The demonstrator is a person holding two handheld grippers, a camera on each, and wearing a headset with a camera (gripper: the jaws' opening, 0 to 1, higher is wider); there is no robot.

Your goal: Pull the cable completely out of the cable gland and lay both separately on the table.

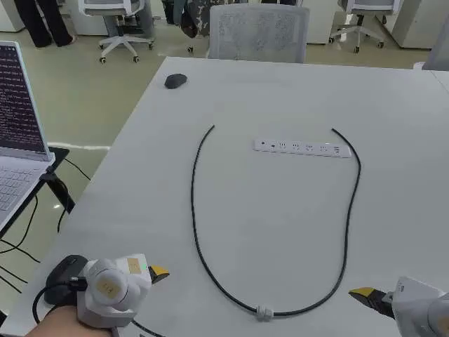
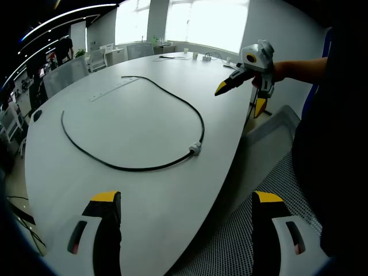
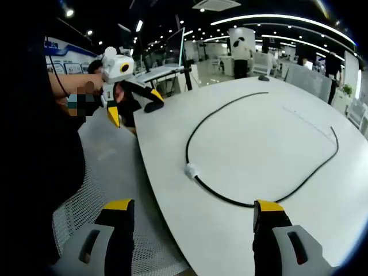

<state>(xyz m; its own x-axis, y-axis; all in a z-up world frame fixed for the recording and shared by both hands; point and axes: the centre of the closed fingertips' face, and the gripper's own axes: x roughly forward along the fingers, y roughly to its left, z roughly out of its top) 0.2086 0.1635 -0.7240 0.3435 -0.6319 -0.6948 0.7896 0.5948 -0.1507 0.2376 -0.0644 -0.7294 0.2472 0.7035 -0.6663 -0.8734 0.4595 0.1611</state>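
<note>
Head view: cable and gland lying together on the table

The black cable (image 1: 193, 189) lay in a wide loop on the white table (image 1: 280, 232), with the cable gland (image 1: 264, 312) sitting on it at the near bend. The left gripper (image 2: 187, 198) and right gripper (image 3: 195, 206) hovered at the near edge, either side of the gland, both claws spread apart and gripping nothing. A power strip (image 1: 302, 147) lay between the cable's far ends.

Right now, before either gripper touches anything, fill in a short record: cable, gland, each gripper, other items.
cable: black, lying in a U on the table
cable gland: pale, threaded on the cable at the U's bend
left gripper: open, holding nothing
right gripper: open, holding nothing
other items: power strip, mouse
</note>
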